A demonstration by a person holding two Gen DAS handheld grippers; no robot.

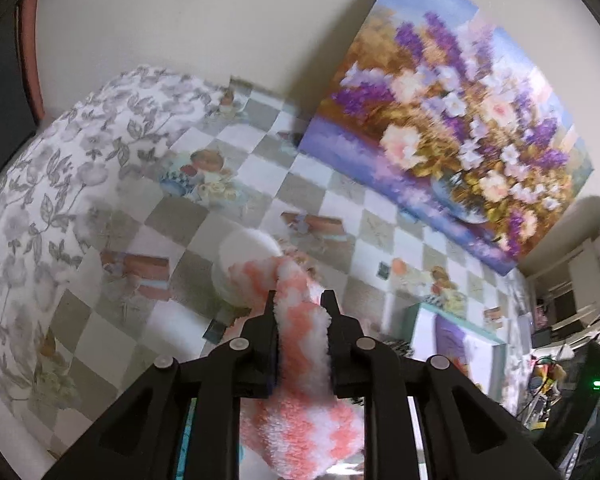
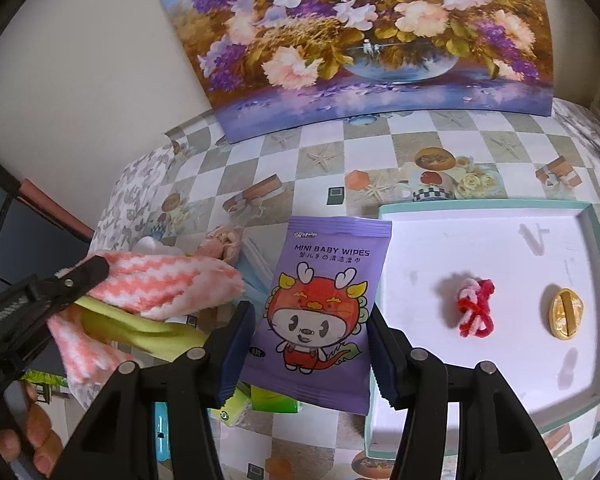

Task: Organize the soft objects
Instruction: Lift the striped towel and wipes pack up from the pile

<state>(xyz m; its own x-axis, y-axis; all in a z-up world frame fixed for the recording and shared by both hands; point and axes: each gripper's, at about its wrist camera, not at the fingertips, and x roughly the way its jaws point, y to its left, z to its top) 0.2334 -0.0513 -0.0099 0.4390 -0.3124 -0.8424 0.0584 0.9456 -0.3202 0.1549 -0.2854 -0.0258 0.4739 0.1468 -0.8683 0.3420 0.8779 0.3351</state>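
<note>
Two grippers busy. My left gripper [image 1: 300, 300] pinches fuzzy pink sock [image 1: 300, 344], lifted left of tray [image 2: 500, 210]. My right gripper [image 2: 312, 320] grips wipes pack [image 2: 324, 304], headed for tray, I guess.

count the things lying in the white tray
2: a red and pink yarn knot near the middle of the white tray and a gold ingot to its right.

Soft pile, slick wrap, printed worktop

Fuzzy fleece sock [image 1: 300, 344]; glossy plastic wipes pack [image 2: 324, 312]; smooth printed cloth on worktop [image 2: 300, 160]; matt paper tray [image 2: 480, 236]; shiny gold ingot [image 2: 565, 314].
</note>
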